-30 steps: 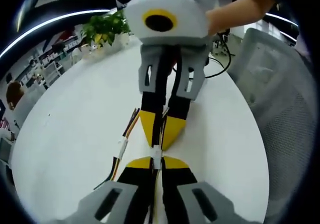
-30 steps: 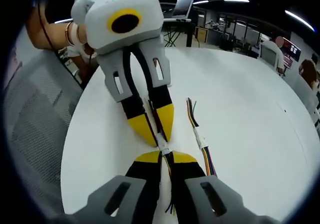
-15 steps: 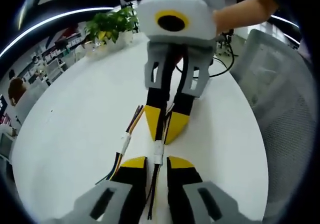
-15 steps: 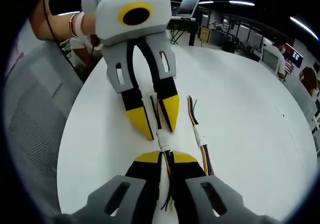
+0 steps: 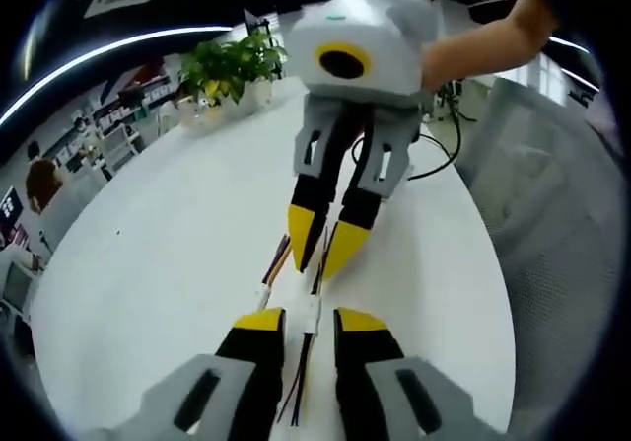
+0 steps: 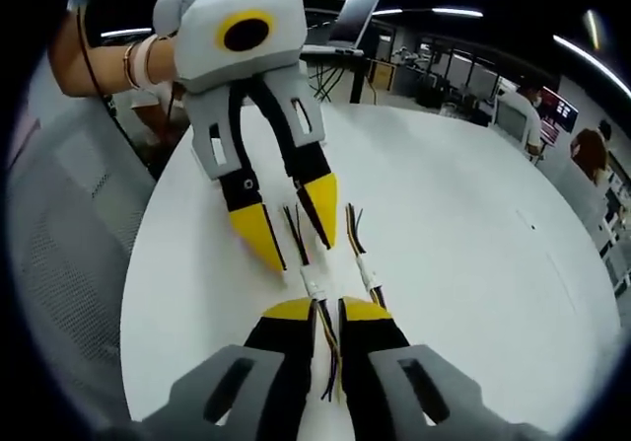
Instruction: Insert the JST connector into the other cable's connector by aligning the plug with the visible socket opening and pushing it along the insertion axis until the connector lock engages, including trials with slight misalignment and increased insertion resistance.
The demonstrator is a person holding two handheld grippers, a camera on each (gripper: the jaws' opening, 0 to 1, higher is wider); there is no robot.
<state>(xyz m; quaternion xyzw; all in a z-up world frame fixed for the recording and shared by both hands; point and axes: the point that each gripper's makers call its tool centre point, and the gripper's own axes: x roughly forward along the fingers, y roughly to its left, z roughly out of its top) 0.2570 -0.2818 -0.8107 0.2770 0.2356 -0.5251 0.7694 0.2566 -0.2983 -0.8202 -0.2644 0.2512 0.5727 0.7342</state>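
A joined pair of small white JST connectors with thin coloured wires lies on the white table. My left gripper is open, its yellow tips standing either side of the connectors without touching them. Opposite it, my right gripper is shut on the wires just behind the connectors. A second cable with its own white connector lies loose beside them.
A potted plant stands at the table's far edge. A grey mesh chair is beside the table. A black cord and a laptop sit near the far side. A person's hand holds each gripper.
My left gripper has opened, let go of the cable and drawn back. The joined connectors now rest on the table between the two grippers. The right gripper keeps its grip.
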